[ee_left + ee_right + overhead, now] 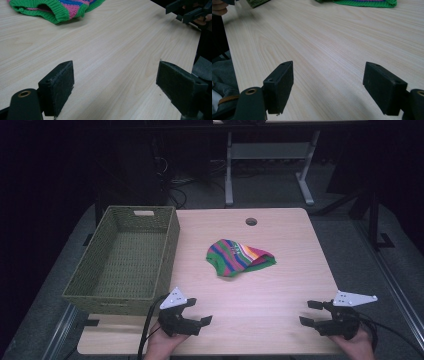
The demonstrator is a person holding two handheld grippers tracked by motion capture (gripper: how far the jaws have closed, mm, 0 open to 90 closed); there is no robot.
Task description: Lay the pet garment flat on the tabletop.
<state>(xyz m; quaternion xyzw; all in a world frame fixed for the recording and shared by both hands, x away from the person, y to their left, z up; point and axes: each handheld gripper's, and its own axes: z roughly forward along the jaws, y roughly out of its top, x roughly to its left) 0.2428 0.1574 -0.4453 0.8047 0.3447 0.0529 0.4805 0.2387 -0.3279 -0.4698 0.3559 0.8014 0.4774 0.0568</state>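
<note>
Knit hat [239, 257] at frame centre on table [280, 320]: soft, light, floppy, likely sags when lifted. Best pinch: green ribbed hem. Left gripper [196, 314] lower left, jaws spread, empty. Right gripper [311, 312] lower right, jaws spread, empty. Basket [95, 285] at left, hat well apart from it. Nothing between grippers and hat.

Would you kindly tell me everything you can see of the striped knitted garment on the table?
The knitted garment is striped in green, pink, blue, purple and orange, with a ribbed green hem that looks like wool. It lies crumpled and partly folded, flat on the wooden table near its middle, right of the basket. Nothing but the table touches it; both tools rest apart at the near edge.
</note>
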